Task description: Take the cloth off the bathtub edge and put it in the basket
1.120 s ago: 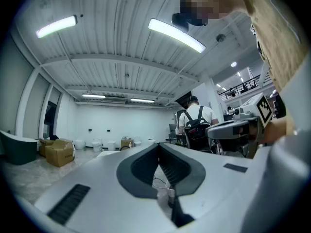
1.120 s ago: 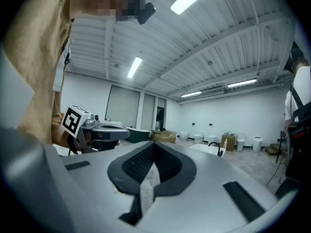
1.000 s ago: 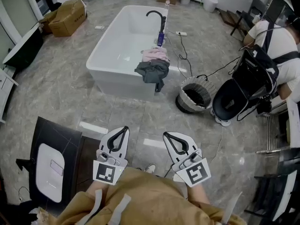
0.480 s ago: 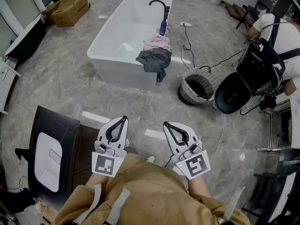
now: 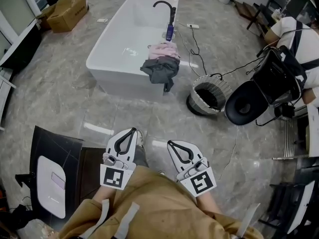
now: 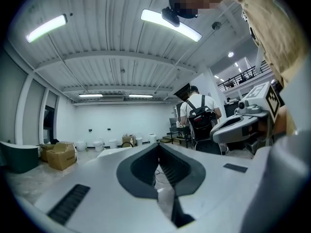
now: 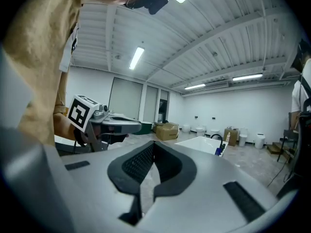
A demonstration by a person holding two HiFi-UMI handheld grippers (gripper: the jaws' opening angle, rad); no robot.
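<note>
a dark grey cloth (image 5: pixel 161 71) is hanging crumpled over the right-hand edge of the white bathtub (image 5: pixel 119 81), with one end trailing down the tub's outer wall. a pink cloth (image 5: pixel 165 50) is lying bunched on the same edge, touching the grey one on its far side. the round woven basket (image 5: pixel 223 90) is standing upright on the floor near the tub's near right corner, apart from both cloths, showing its dark inside.

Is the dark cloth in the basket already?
No, the dark cloth hangs over the edge of the bathtub, and the basket stands apart beside it.
</note>
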